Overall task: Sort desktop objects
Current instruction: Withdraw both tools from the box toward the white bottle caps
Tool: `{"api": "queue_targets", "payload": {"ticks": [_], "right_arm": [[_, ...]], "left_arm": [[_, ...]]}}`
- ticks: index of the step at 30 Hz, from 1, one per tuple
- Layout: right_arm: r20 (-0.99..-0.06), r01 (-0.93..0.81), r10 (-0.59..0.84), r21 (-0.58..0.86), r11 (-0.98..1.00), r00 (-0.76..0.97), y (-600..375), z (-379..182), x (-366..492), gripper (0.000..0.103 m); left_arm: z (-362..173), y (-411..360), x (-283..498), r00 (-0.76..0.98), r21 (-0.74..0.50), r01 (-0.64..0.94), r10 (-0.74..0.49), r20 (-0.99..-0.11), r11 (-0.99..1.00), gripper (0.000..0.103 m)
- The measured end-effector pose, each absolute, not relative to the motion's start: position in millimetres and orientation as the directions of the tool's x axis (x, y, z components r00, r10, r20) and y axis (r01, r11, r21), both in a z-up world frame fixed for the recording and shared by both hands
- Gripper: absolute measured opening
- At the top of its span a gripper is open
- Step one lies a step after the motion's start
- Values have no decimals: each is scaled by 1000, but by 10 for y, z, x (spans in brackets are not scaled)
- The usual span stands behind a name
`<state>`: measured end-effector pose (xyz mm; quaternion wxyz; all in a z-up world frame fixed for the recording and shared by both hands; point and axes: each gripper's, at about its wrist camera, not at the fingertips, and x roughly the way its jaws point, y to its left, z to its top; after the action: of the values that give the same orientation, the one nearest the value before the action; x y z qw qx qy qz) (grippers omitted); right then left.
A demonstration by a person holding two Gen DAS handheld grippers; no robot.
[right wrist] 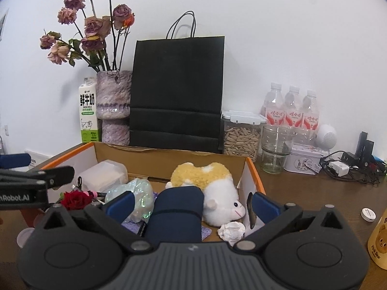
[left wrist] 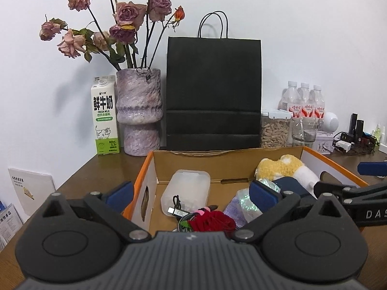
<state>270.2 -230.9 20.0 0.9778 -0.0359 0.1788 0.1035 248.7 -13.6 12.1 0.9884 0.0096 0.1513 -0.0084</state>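
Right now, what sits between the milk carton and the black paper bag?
The purple vase of dried roses stands between the milk carton and black paper bag; both wrist views show it.

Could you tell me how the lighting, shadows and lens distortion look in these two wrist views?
Left wrist view: soft, even light; the dried roses and black paper bag cast faint shadows on the white wall; dark fisheye corners; the cardboard box rim bows. Right wrist view: similar light, the bag leans with the curvature, edges slightly soft.
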Motion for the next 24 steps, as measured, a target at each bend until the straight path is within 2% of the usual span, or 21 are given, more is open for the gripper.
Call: {"api": "queue_targets", "payload": {"ticks": [17, 24], "right_arm": [[-332, -223, 200, -34, 974, 922, -2286, 237, 2569, 103], [-336, -237, 208, -45, 971, 918, -2260, 223, 2398, 103]], "left_arm": [[156, -127, 2324, 965, 14, -1, 5, -263, 1000, 103], [153, -56, 2133, 962, 4, -15, 15, -273, 1000, 103]]}}
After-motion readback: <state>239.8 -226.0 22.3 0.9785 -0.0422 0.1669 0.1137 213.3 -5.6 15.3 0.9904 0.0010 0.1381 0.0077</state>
